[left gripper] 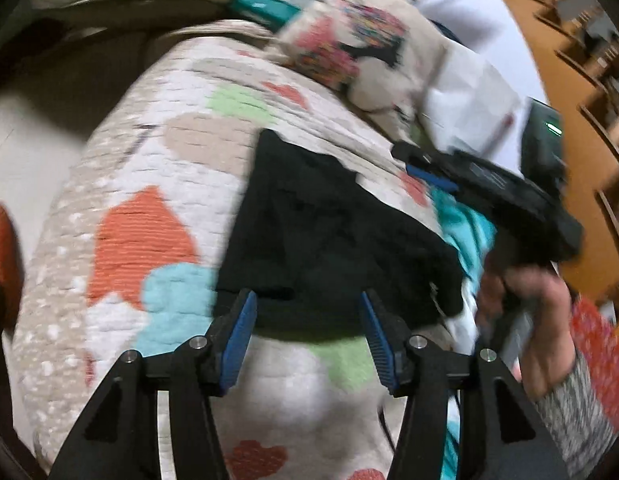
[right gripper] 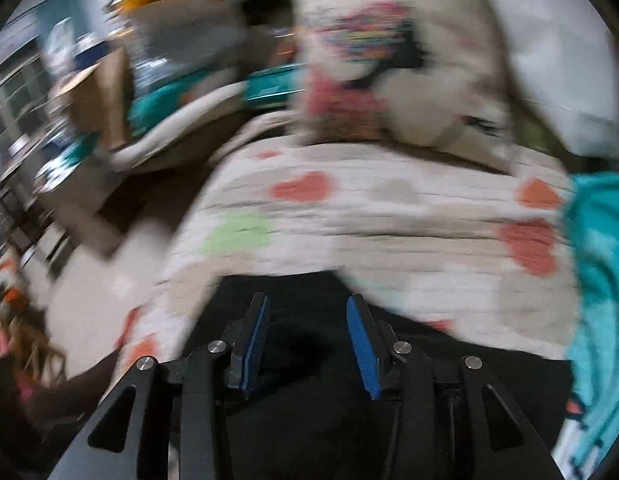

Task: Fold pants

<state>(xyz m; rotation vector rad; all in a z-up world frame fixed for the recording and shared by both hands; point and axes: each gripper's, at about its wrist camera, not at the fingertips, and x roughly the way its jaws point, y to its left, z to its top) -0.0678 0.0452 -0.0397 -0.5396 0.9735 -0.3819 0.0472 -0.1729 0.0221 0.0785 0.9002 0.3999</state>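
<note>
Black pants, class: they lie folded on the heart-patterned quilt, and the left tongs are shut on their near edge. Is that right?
Not quite. The left wrist view shows the left tongs open, blue pads spread apart over the near edge of the black pants, gripping nothing. The pants do lie on the heart-patterned quilt.

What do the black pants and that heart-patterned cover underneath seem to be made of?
The black pants look like soft matte knit or cotton: they lie limp with creases, though blur hides the weave. The heart-patterned cover appears to be quilted cotton, with stitched ridges and a puffy surface.

One black pants [left gripper: 333, 232], one heart-patterned quilt [left gripper: 149, 184], one patterned pillow [left gripper: 349, 40], two grippers.
</note>
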